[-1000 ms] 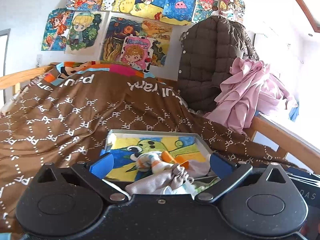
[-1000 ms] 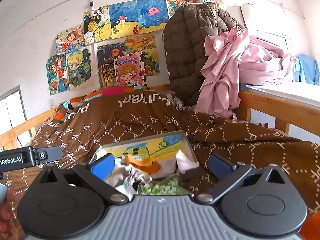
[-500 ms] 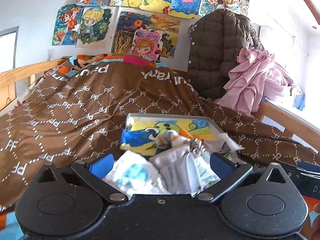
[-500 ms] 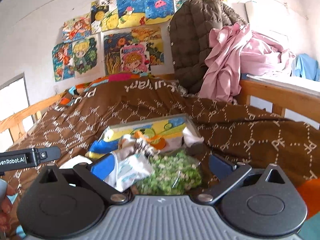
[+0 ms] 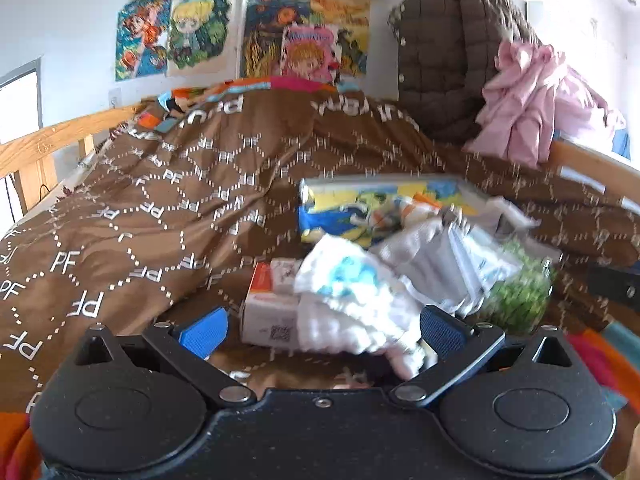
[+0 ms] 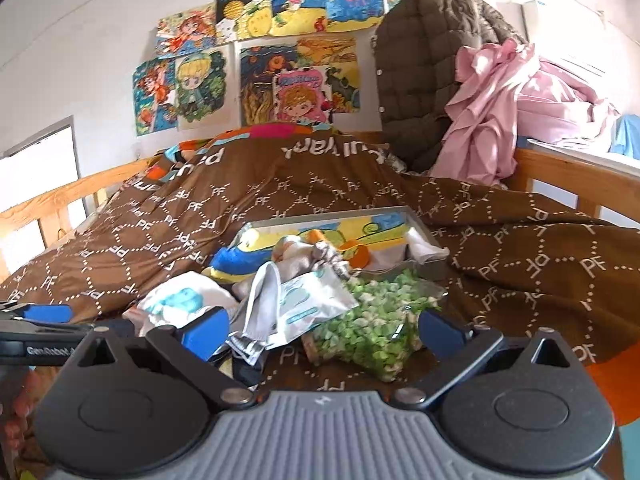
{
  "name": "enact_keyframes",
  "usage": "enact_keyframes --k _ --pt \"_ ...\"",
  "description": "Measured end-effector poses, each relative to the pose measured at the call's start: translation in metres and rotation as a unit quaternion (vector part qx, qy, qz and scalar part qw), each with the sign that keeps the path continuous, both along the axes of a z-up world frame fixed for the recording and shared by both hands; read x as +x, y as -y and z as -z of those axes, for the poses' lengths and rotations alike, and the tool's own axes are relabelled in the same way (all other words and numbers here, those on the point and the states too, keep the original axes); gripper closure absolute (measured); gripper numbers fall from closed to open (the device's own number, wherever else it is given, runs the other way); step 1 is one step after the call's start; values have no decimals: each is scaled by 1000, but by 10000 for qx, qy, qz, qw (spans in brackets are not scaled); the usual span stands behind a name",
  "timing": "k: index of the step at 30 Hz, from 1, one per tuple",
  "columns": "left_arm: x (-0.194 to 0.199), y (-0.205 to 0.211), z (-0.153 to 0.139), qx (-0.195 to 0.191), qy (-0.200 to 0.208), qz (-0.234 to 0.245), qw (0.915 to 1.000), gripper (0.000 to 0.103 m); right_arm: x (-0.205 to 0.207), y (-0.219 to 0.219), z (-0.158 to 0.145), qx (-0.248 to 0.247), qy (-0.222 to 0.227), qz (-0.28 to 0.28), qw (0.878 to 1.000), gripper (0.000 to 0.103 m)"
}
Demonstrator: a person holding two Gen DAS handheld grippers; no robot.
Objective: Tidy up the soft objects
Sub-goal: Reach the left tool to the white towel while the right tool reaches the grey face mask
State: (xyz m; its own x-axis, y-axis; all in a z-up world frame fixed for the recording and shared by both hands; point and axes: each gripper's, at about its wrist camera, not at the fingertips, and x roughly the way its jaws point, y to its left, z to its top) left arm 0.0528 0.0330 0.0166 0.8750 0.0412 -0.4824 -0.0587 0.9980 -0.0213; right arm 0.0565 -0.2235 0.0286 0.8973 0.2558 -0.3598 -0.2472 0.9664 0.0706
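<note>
A heap of soft things lies on the brown quilt [image 5: 168, 208]. In it are a white cloth with blue print [image 5: 348, 292], a grey cloth [image 5: 432, 256], a white wipe packet [image 6: 308, 304] and a clear bag of green bits [image 6: 376, 320]. Behind them a shallow tray [image 6: 332, 219] with a cartoon picture holds more rags. My left gripper [image 5: 322, 330] is open, its pads either side of the white cloth and a small white and orange box [image 5: 268, 312]. My right gripper [image 6: 322, 332] is open in front of the packet and the green bag.
The left gripper's blue fingertip [image 6: 44, 313] shows at the right view's left edge. Wooden bed rails [image 6: 52, 208] run along both sides. A brown quilted jacket [image 6: 424, 68] and pink clothes [image 6: 504, 112] pile up at the back right. Drawings cover the wall [image 6: 280, 40].
Both grippers have drawn back toward the near end of the bed. The heap in front of the tray, the box and the green bag have come into fuller view.
</note>
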Motion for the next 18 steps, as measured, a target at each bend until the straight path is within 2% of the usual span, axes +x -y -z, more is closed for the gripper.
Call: enact_keyframes --k 2,8,14,18 --pt "1 -3 5 146 -101 16 9998 1 1 -5 2 -81 -1 -86 9999 0" --pt "5 -7 11 460 -71 215 9987 1 5 -19 11 -316 -11 -313 9990 0" --pt "14 -9 15 505 -267 346 9978 1 13 -32 29 -509 -64 -374 9980 0" --pt "17 -13 20 395 -368 324 9980 1 20 -40 39 -623 -1 -418 9972 0"
